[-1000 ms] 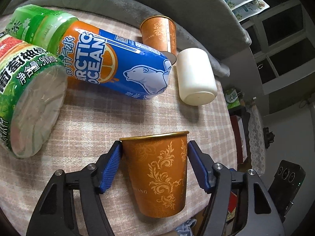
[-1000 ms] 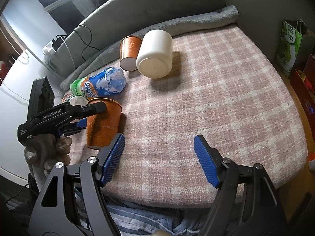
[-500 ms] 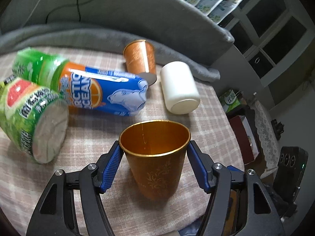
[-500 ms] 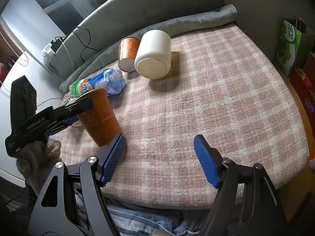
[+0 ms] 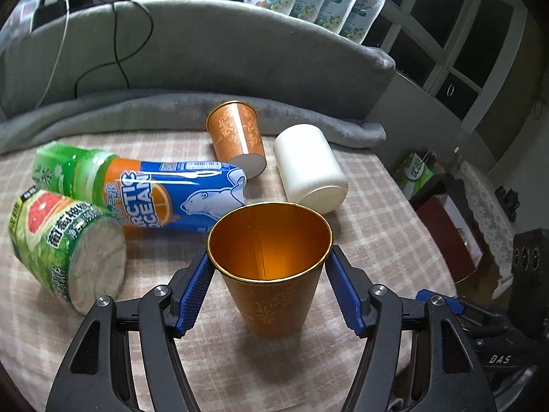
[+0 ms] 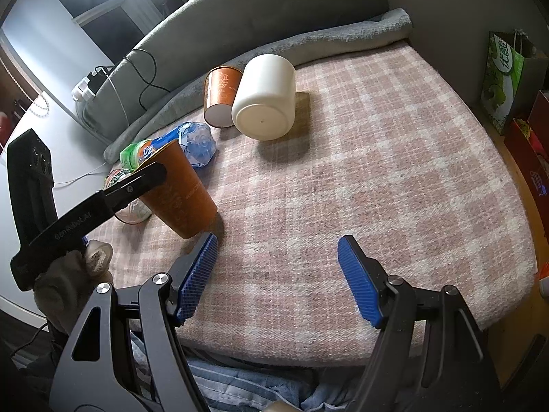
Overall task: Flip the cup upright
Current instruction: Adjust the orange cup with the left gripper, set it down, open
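Observation:
An orange paper cup point(image 5: 274, 288) with gold leaf print is held mouth-up, tilted toward the camera, between the blue pads of my left gripper point(image 5: 269, 285), which is shut on it just below the rim. In the right wrist view the same cup point(image 6: 178, 192) leans left, with its base close to the plaid blanket point(image 6: 377, 158); contact is unclear. My right gripper point(image 6: 278, 274) is open and empty near the blanket's front edge, to the right of the cup.
A second orange cup point(image 5: 236, 137) and a white cup point(image 5: 308, 168) lie on their sides further back. An Arctic Ocean bottle point(image 5: 164, 195) and a green grapefruit bottle point(image 5: 65, 250) lie at the left. A grey cushion point(image 5: 206, 61) rims the back.
My left gripper has tipped the orange cup from a side-on pose to mouth-up, so its gold inside now shows. The right gripper has not moved.

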Tool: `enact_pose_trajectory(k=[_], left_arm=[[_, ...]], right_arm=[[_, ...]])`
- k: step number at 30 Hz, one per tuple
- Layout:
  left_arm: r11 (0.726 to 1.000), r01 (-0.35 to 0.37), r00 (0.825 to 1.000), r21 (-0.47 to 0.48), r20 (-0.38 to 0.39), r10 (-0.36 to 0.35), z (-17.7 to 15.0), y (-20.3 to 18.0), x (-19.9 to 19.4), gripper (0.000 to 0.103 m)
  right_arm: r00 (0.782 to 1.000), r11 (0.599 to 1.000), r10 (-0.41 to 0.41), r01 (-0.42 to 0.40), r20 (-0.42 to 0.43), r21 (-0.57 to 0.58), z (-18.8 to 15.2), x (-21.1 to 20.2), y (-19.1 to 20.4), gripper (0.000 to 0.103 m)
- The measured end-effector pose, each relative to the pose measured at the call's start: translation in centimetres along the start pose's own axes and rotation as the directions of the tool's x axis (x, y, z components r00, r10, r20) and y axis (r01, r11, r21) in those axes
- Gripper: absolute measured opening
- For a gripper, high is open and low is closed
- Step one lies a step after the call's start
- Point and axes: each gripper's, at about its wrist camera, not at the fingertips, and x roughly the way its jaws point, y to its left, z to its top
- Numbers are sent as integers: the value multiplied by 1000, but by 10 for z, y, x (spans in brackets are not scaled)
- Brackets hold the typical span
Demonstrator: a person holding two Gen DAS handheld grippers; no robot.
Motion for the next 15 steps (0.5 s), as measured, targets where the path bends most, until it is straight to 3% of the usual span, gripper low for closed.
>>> enact_pose_trajectory(k=[7,15], left_arm=[[997,-55,998,61,40,52,-2,-9,2,66],[992,-66,996,107,62,60,-8,-14,2,66]], right_arm=[[1000,1000,-6,6,10,-3,1,-2,-1,75],[1000,1000,-6,6,17,4,2,-5,-2,75]])
